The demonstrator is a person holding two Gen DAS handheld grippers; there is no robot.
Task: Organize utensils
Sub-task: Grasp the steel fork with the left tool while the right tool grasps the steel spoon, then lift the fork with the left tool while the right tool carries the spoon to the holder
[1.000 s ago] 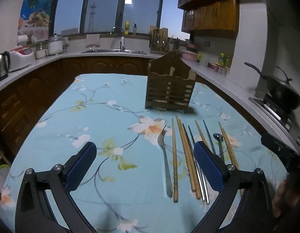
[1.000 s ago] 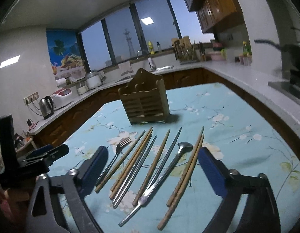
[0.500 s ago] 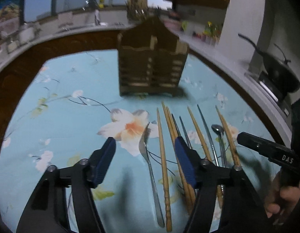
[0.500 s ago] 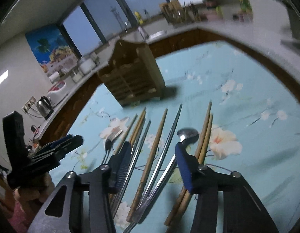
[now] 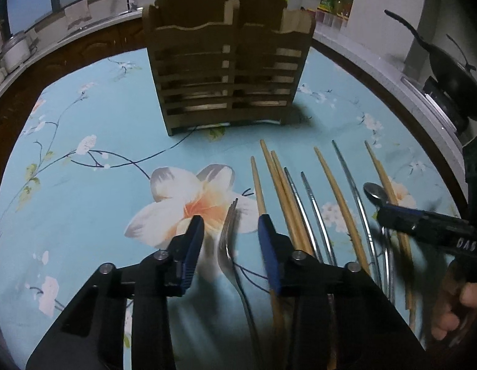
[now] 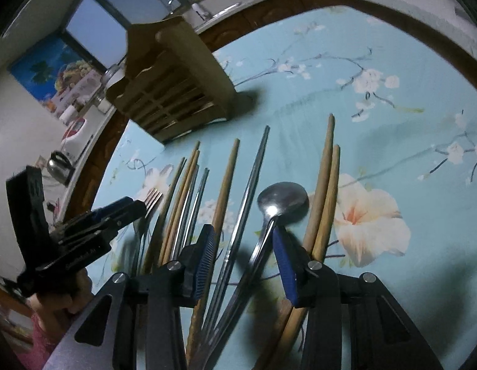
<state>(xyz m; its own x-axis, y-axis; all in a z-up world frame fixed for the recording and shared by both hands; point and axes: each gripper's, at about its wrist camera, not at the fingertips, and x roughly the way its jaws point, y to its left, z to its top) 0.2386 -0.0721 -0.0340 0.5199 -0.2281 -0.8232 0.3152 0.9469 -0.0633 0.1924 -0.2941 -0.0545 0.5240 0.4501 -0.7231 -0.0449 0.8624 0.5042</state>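
the left hand-held gripper [image 5: 230, 226] is closing, jaws narrow, with the fork [image 5: 227, 231] between its pads, which do not yet press on it. the right hand-held gripper [image 6: 243, 240] stands narrow around the spoon [image 6: 283, 199] neck and a metal chopstick [image 6: 247, 191]; whether it grips i cannot tell. the utensils lie side by side on the desk [image 5: 84, 117], in front of the wooden holder [image 5: 229, 61]. bare cloth lies open left of the fork, and the desk's far edge curves behind the holder
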